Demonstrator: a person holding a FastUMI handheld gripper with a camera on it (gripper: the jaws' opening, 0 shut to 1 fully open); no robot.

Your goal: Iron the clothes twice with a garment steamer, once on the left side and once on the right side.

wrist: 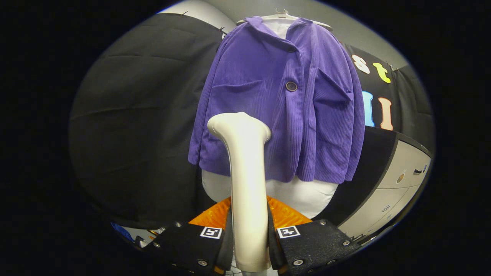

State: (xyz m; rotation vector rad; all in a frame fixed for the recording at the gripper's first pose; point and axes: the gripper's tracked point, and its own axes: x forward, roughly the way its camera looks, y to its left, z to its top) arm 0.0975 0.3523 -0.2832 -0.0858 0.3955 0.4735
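Standing upright, the garment steamer point(247, 184), clamped in the claw point(249, 234), faces the purple jacket point(284, 103).

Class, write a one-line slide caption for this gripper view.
Gripper shut on a cream plastic garment steamer, its head raised before a purple corduroy jacket on a white hanger.

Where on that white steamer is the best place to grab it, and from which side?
By its long straight handle, as here: the gripper is shut on the steamer low on that shaft, one finger pressing each side. The shaft is narrow and even, so it fits between them, and the wider bent head stays free, pointing at the purple jacket.
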